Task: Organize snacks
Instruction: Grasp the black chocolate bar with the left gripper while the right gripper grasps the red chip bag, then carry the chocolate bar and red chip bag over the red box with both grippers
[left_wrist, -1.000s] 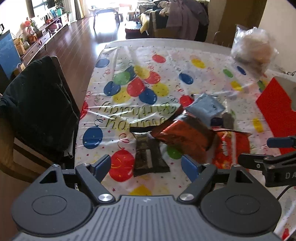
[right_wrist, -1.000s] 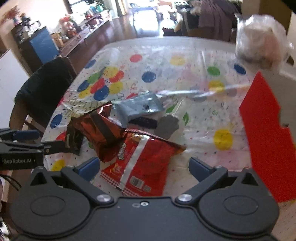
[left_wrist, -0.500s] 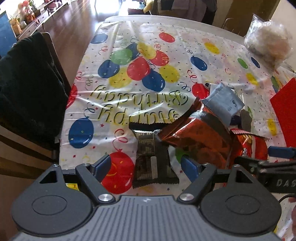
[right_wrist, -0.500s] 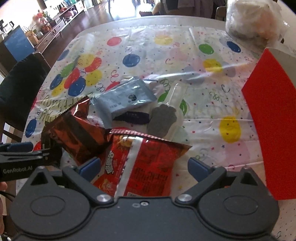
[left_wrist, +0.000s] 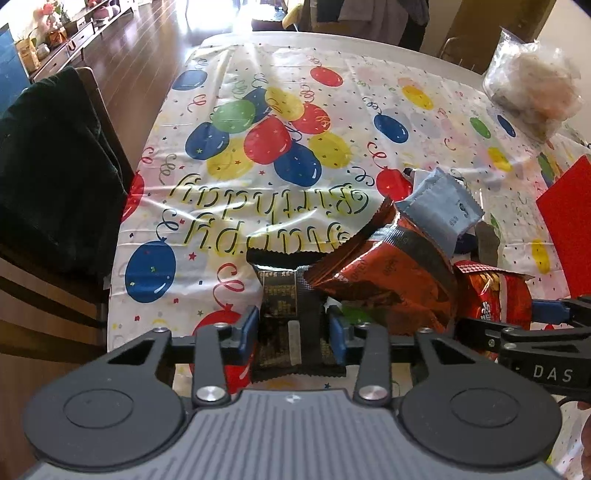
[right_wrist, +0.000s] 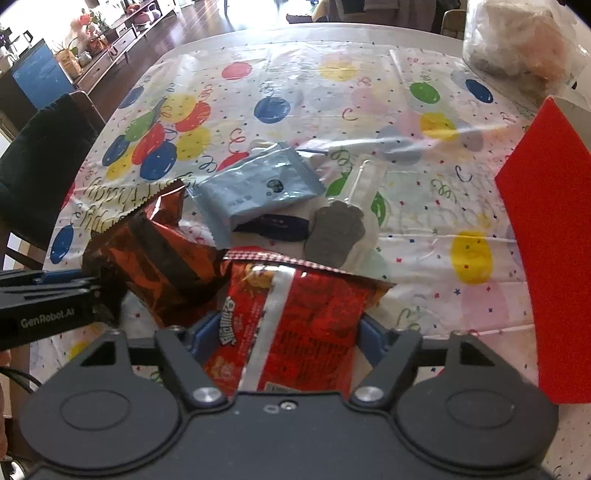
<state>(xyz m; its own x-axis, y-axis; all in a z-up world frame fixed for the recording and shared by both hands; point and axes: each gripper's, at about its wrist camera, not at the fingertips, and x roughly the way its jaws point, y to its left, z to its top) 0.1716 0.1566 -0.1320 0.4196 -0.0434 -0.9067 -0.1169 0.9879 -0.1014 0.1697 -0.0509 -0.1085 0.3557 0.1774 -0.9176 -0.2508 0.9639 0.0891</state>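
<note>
My left gripper (left_wrist: 293, 332) is shut on a black snack packet (left_wrist: 288, 306) lying on the balloon tablecloth. My right gripper (right_wrist: 284, 343) is shut on a red chip bag (right_wrist: 291, 317); the bag also shows in the left wrist view (left_wrist: 495, 299). A dark orange foil bag (left_wrist: 384, 273) lies between them, also seen in the right wrist view (right_wrist: 162, 258). A grey-blue packet (right_wrist: 258, 184) lies behind it, partly over a dark blue wrapper (right_wrist: 275, 227). A grey paw-shaped item (right_wrist: 336, 232) lies beside it.
A red box (right_wrist: 550, 236) stands at the right. A clear bag of food (right_wrist: 517, 44) sits at the far right corner. A chair with a dark cloth (left_wrist: 51, 177) stands at the table's left edge. The table (left_wrist: 258, 155) carries a birthday cloth.
Both grippers moved forward and down and closed: the left on the black packet, the right on the red chip bag. Both were open before.
</note>
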